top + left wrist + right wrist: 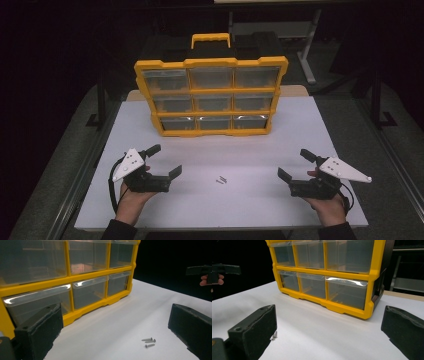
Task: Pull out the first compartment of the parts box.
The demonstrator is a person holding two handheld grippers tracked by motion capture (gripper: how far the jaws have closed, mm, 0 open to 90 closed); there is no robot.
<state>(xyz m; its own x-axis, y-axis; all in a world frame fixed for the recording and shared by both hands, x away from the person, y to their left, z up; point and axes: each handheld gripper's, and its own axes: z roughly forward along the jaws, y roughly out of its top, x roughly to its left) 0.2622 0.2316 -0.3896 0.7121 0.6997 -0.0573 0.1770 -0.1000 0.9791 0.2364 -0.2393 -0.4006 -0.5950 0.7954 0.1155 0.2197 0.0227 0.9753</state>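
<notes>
Three small screws (220, 179) lie close together on the white tabletop (250, 150), between the two grippers and apart from both. The left gripper (165, 160) rests near the tabletop's near-left edge, jaws spread wide and holding nothing. The right gripper (296, 164) sits near the near-right edge, jaws likewise wide and empty. A yellow drawer cabinet (212, 90) with nine clear drawers stands upright farther back, well apart from the screws. Nothing lies between either gripper and the screws.
</notes>
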